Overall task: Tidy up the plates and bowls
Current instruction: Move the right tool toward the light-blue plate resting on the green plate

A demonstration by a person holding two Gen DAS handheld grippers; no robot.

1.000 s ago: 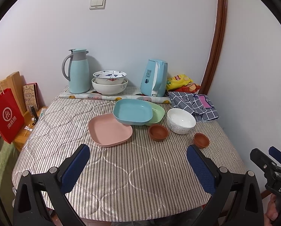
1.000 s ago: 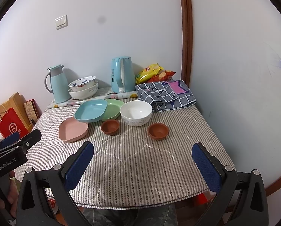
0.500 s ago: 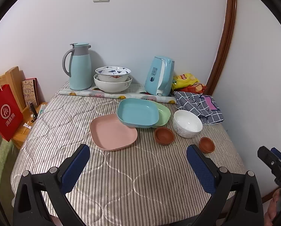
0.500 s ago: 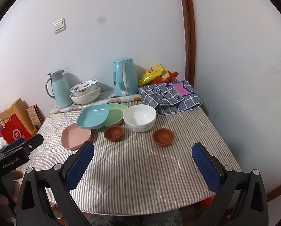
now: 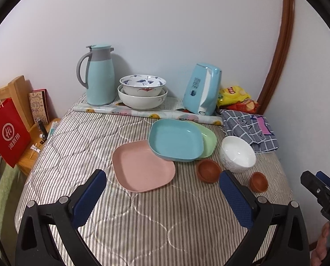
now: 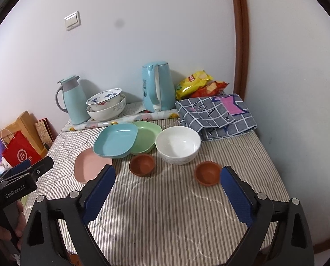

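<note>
Left gripper (image 5: pixel 162 196) and right gripper (image 6: pixel 167 190) hover level above the table (image 6: pixel 165 217), both released

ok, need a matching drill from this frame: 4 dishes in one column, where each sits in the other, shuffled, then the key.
Things:
1. blue plate
2. pink plate
3. white bowl
4. patterned bowl

Places:
A. nested in a bigger bowl at the wall, beside the thermos
B. nearest the left gripper, partly under another plate
C. overlapping the green plate and one other plate
D. behind and between the two brown bowls, by the checked cloth

Pairs: 1-C, 2-B, 3-D, 4-A
</note>
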